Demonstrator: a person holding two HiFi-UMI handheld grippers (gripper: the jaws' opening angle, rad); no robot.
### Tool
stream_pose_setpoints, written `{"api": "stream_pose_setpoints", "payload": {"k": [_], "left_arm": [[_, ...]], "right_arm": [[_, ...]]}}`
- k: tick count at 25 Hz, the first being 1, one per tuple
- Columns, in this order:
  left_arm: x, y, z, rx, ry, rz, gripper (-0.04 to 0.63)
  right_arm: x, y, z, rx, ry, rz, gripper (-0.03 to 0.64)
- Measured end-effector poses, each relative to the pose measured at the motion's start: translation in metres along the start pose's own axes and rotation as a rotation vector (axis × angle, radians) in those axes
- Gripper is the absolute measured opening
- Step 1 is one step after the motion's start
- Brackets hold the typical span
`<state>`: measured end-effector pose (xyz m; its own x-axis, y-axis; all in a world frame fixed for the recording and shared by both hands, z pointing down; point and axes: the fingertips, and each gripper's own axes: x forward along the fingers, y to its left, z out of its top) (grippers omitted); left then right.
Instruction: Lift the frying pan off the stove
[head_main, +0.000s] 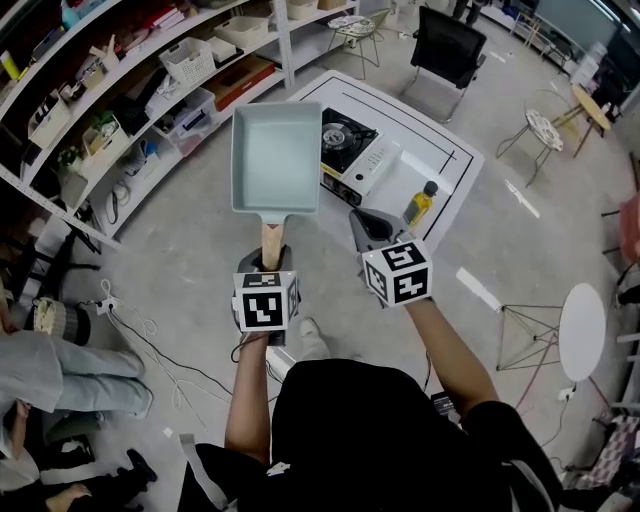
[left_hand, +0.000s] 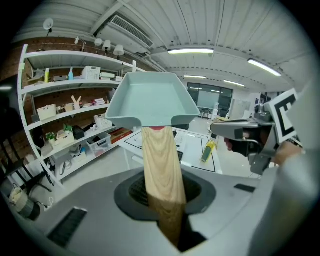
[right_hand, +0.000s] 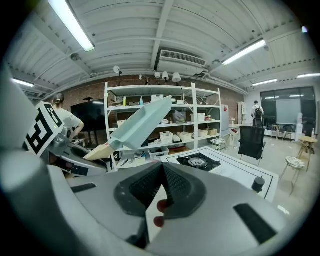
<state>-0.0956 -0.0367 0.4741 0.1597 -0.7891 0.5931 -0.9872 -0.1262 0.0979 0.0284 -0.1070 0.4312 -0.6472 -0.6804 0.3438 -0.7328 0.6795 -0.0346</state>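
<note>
Left gripper (head_main: 268, 265) pinches the wooden handle (head_main: 271, 240) of the frying pan (head_main: 276, 158), mid-frame, clear of the stove (head_main: 347, 140) upper-centre. Right gripper (head_main: 366, 225) pressed together, empty. Lift looks done, just keep it level.

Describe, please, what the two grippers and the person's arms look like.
The left gripper and right gripper are grey with dark ribbed pads; each carries a white cube printed with black square markers. The person wears a black short-sleeved top.
</note>
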Motion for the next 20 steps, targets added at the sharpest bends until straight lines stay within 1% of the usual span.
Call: {"api": "stream_pose_setpoints", "payload": {"k": [4, 11, 15, 20], "left_arm": [[-0.021, -0.018, -0.015, -0.033, -0.010, -0.009, 0.074], [-0.054, -0.042, -0.038, -0.028, -0.017, 0.009, 0.074], [-0.068, -0.053, -0.048, -0.030, -0.027, 0.005, 0.074], [-0.085, -0.055, -0.058, -0.032, -0.039, 0.010, 0.074]], "right_arm": [[-0.023, 0.008, -0.012, 0.002, -0.003, 0.019, 0.002], [-0.058, 0.025, -0.027, 0.013, -0.012, 0.040, 0.002], [-0.073, 0.032, -0.034, 0.015, -0.018, 0.045, 0.002], [-0.085, 0.044, -0.040, 0.009, -0.029, 0.047, 0.002]]}}
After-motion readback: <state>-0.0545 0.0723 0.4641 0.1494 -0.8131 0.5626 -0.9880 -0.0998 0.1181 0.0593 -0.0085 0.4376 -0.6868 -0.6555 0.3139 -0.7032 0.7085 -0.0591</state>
